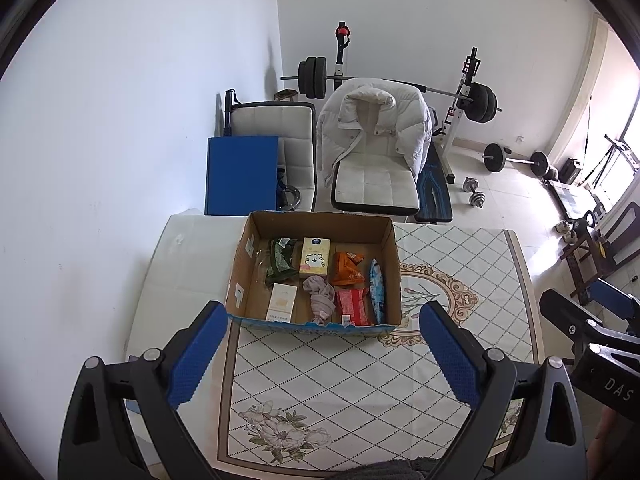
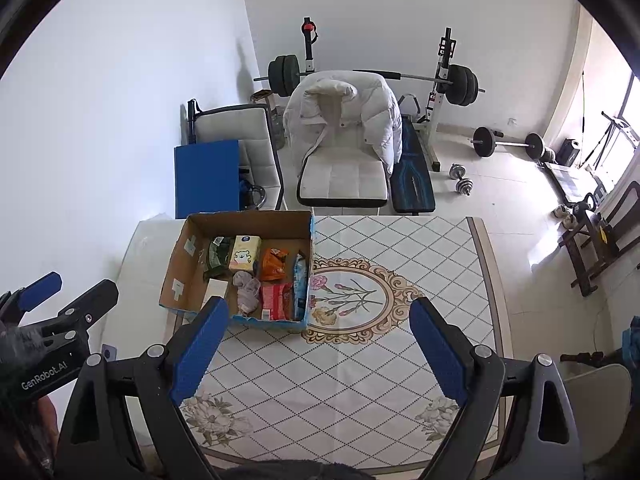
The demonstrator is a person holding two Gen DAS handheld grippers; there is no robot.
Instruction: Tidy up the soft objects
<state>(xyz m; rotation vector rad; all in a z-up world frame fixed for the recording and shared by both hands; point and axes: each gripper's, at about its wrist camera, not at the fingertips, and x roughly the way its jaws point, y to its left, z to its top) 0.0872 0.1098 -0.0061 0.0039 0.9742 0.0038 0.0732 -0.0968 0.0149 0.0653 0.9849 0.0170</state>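
Note:
An open cardboard box [image 1: 390,264] [image 2: 176,268] stands on the patterned table. In it lie a crumpled pink cloth [image 1: 321,300] [image 2: 247,290], a yellow tissue pack [image 1: 315,260] [image 2: 244,258], a green packet [image 1: 280,264], an orange packet [image 1: 348,268] [image 2: 273,264], a red packet [image 1: 352,306] [image 2: 274,300], a blue packet [image 1: 376,290] and a white carton [image 1: 282,302]. My left gripper [image 1: 322,356] is open and empty, above the table in front of the box. My right gripper [image 2: 318,352] is open and empty, to the right of the box's front.
The table [image 1: 460,264] has a floral cloth. Behind it stand a white chair with a puffy white jacket [image 1: 372,132], a second chair with a blue board [image 1: 242,174], and a barbell bench with dumbbells [image 1: 474,192] on the floor.

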